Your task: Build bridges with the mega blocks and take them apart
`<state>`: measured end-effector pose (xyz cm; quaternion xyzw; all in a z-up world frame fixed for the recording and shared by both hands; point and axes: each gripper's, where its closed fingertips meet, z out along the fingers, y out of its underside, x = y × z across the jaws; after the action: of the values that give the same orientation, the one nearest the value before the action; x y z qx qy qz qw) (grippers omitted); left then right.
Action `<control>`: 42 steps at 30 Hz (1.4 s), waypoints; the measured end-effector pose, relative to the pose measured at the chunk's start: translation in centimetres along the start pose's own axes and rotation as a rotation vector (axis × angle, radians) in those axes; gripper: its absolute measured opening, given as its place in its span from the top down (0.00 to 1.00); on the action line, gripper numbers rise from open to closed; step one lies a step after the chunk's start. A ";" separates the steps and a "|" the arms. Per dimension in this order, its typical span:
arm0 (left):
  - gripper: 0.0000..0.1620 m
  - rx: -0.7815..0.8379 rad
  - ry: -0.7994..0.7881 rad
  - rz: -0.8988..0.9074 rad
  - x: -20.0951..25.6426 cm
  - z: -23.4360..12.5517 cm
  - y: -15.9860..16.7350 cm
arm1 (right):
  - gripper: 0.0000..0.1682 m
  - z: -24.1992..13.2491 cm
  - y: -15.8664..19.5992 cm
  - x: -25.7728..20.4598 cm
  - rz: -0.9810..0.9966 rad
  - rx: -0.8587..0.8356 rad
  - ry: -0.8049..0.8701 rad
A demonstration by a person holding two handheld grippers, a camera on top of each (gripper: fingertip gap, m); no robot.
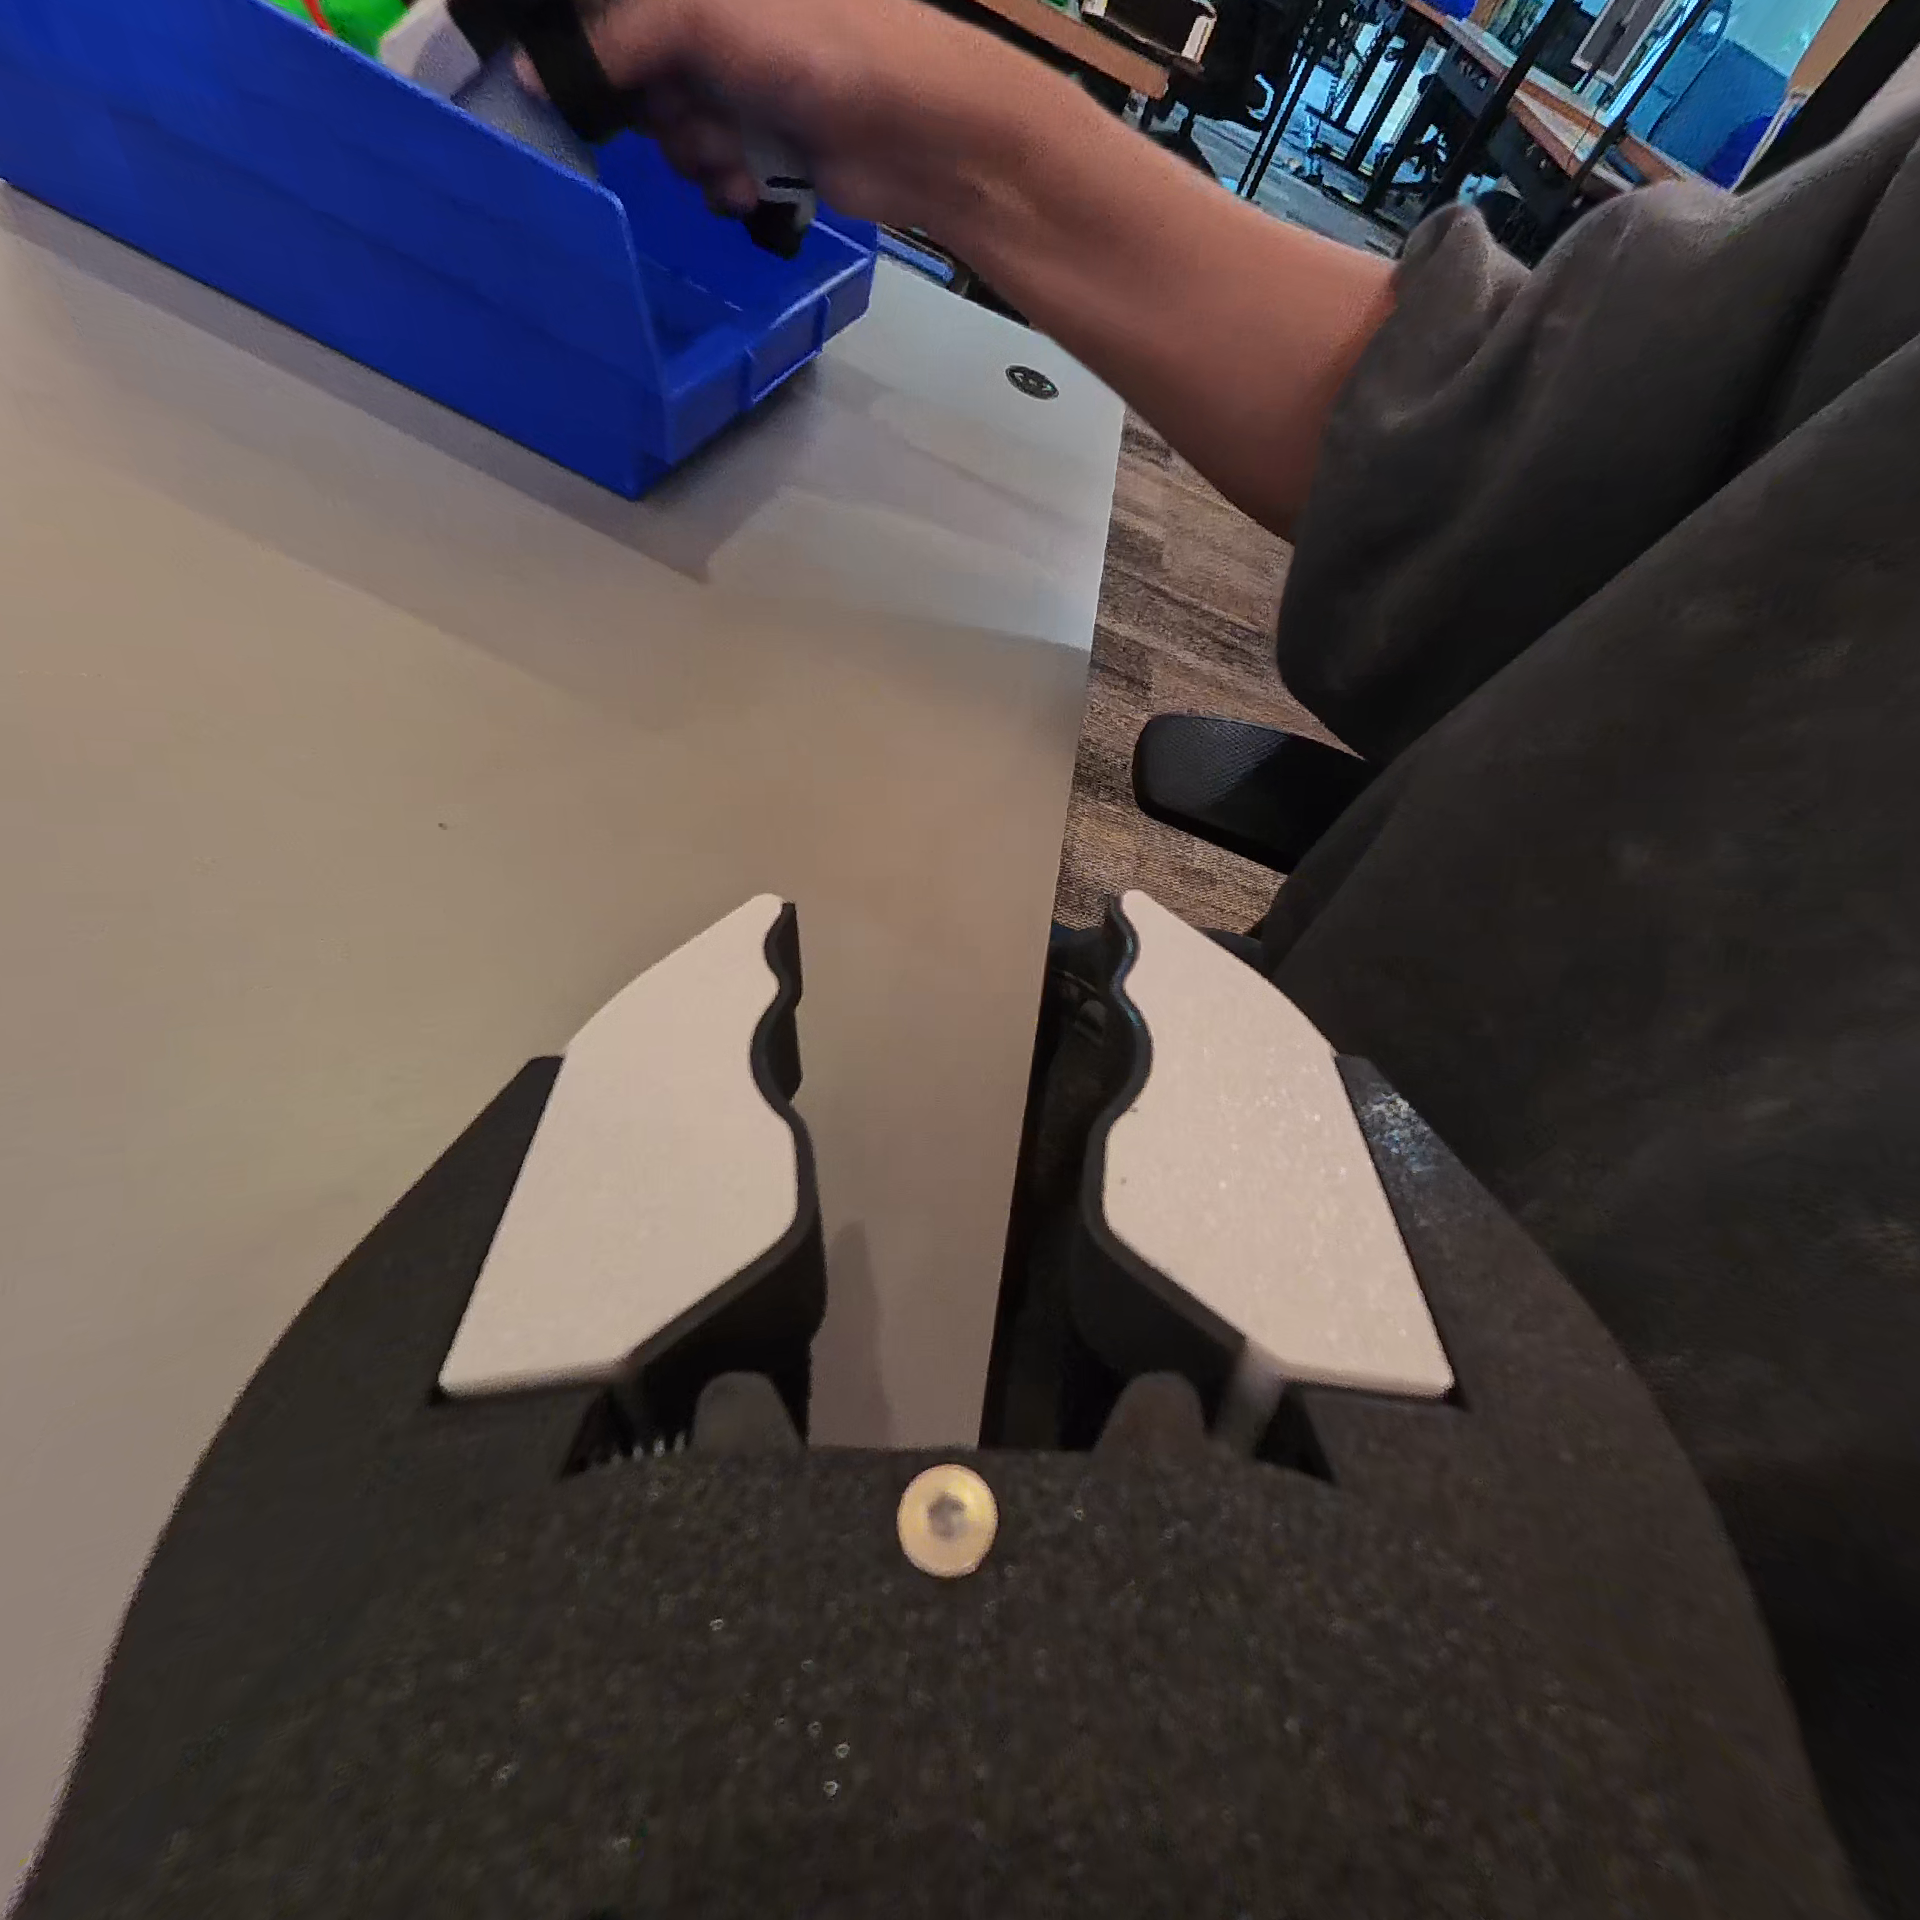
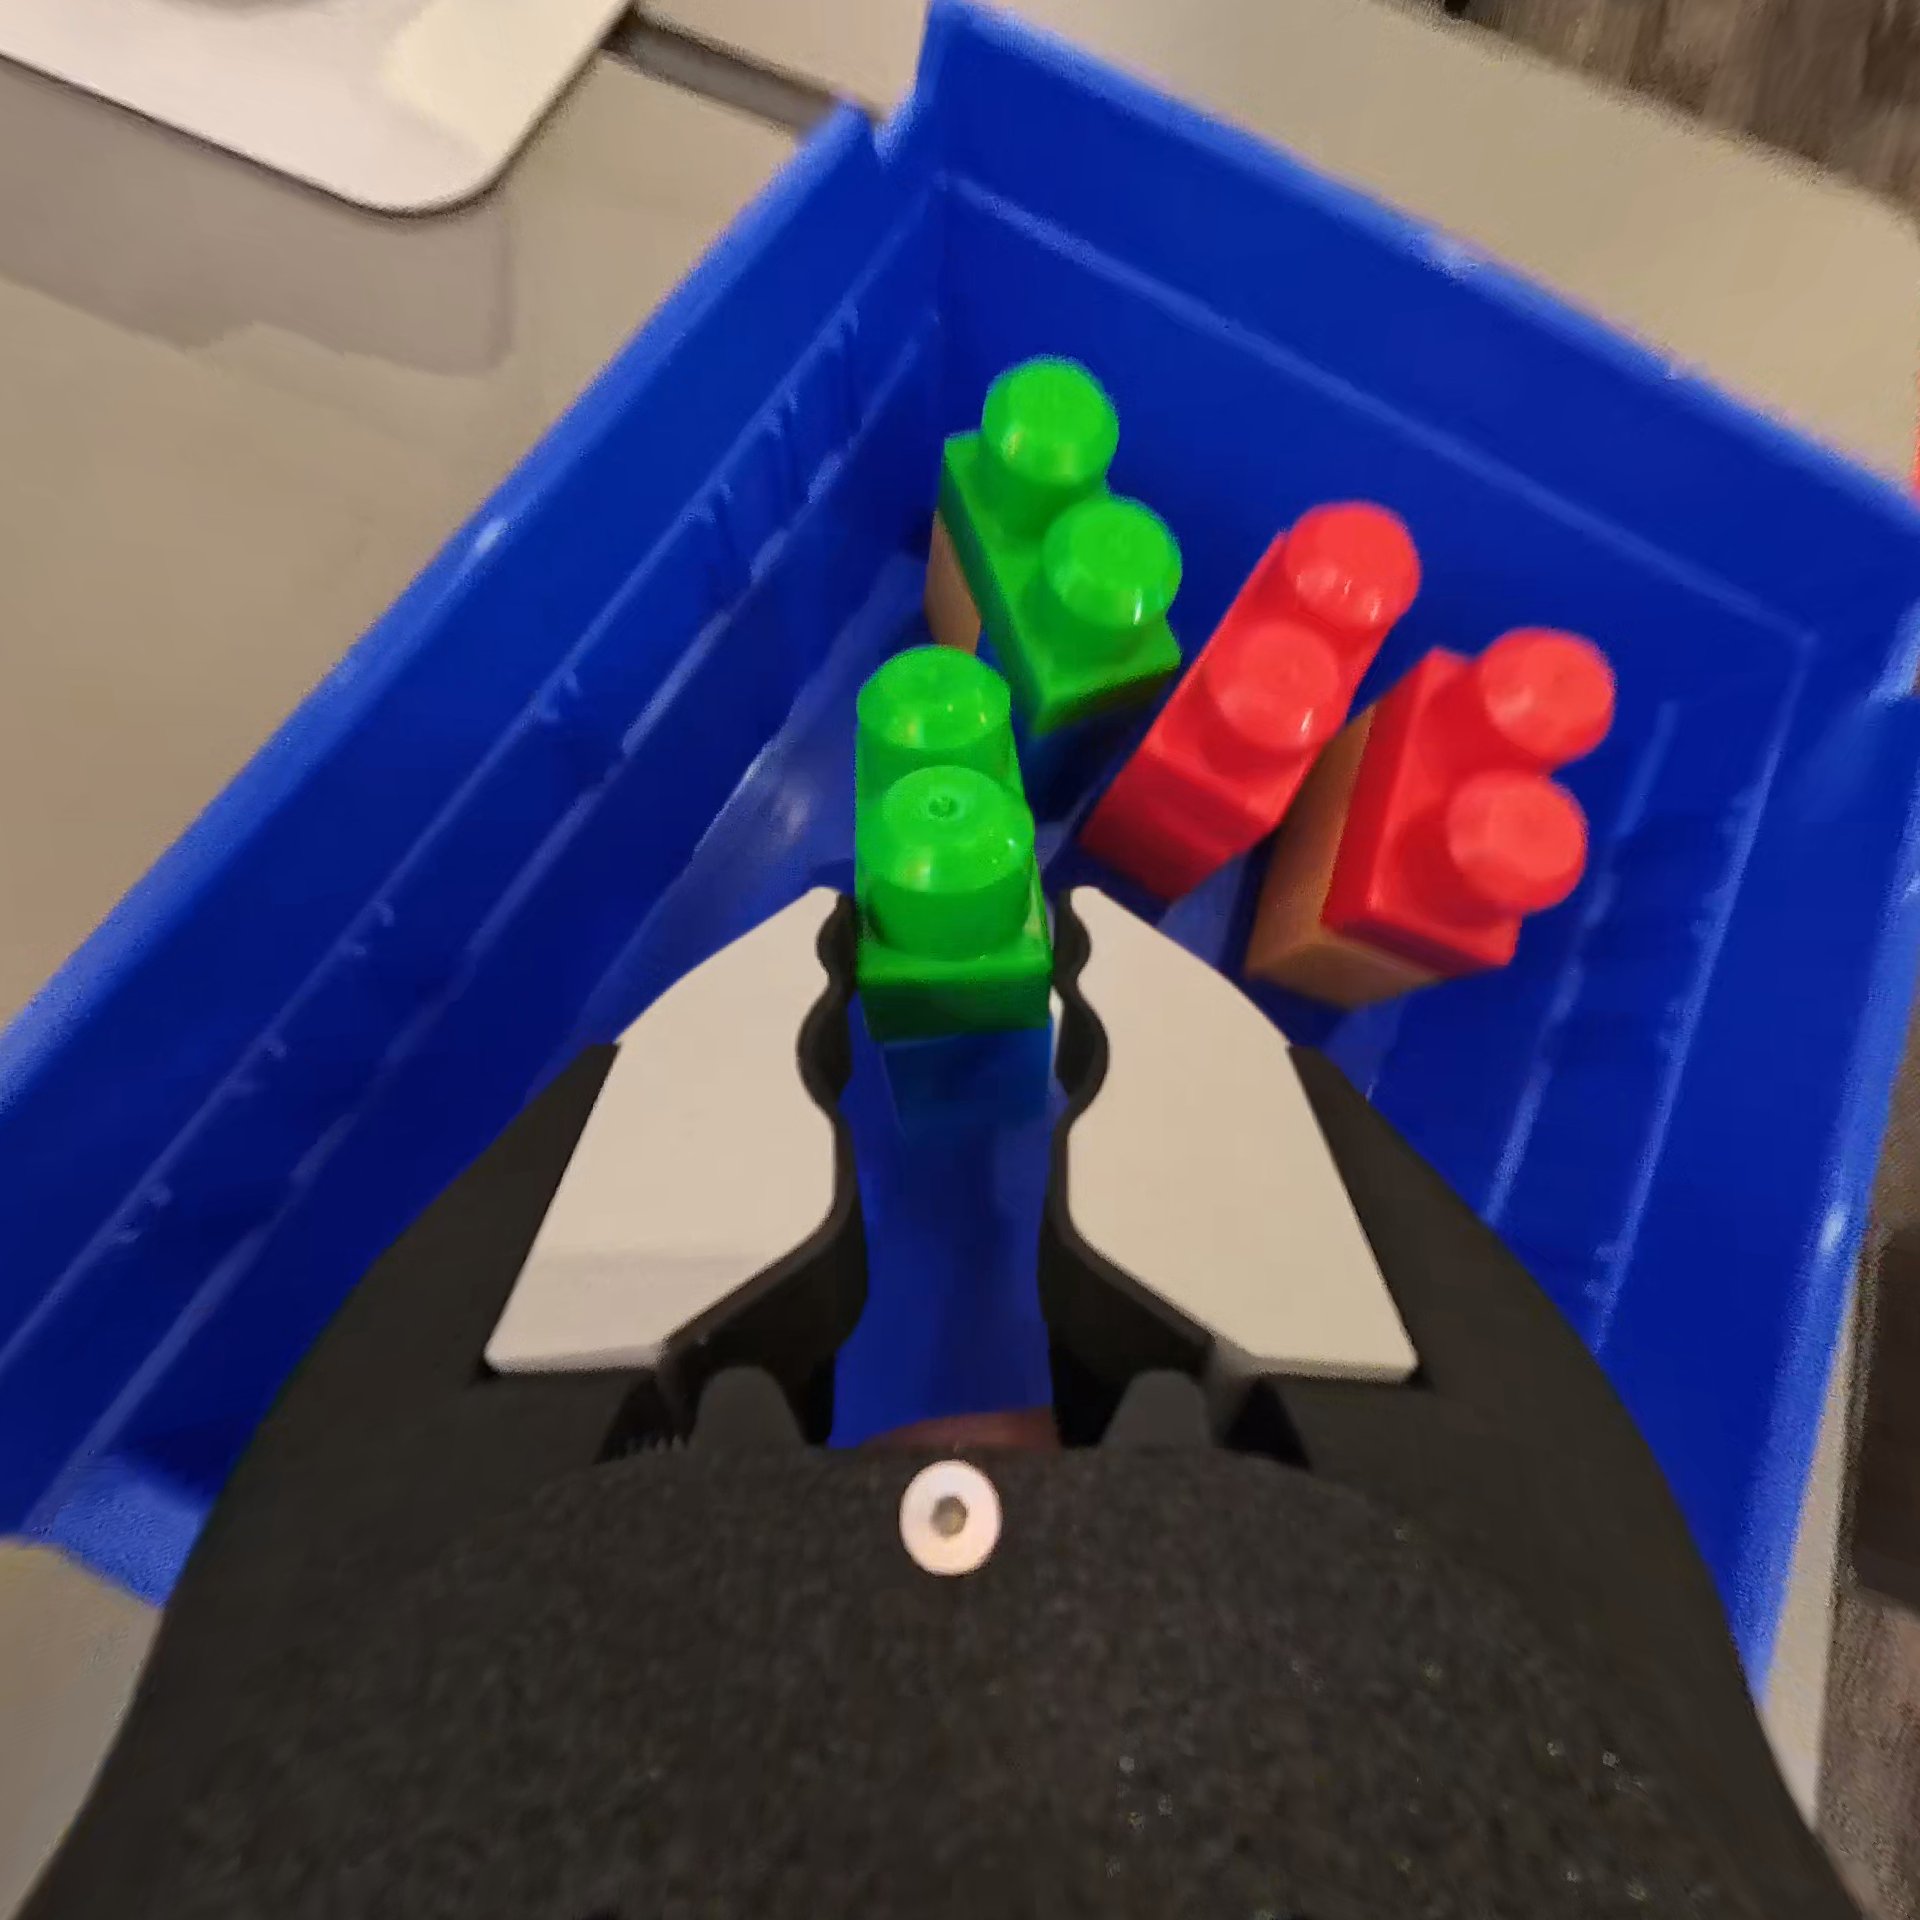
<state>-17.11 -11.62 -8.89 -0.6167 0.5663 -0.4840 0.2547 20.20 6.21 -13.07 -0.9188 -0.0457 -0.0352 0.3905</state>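
My right gripper [image 2: 951, 925] reaches into a blue bin [image 2: 468, 644] and is shut on the sides of a green two-stud block [image 2: 940, 831], which seems to have a blue piece under it. Another green block [image 2: 1060, 540] and two red blocks [image 2: 1268, 707] [image 2: 1455, 810] stand in the bin beyond it, some on brown pieces. My left gripper [image 1: 956, 914] is open and empty, low over the grey table [image 1: 416, 831] at its near edge. In the left wrist view the bin [image 1: 416, 270] sits at the far left.
A person's arm [image 1: 1091, 239] stretches across to the bin, hand on the other gripper's handle. A dark chair armrest [image 1: 1236, 779] and the person's dark clothing lie right of the table edge. A white flat object [image 2: 343, 94] lies on the table beyond the bin. My right fingertips sit around 40 centimetres from my left ones.
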 end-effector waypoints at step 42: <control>0.63 0.313 -0.672 -0.252 -10.4 -9.7 2.6 | 0.73 -9.2 0.2 -30.0 0.100 0.524 -0.526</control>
<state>-25.75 -0.12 -10.39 -0.7592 0.2904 -0.3633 0.4553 -9.79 -2.25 -9.90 -0.7665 -0.1071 0.2340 0.5885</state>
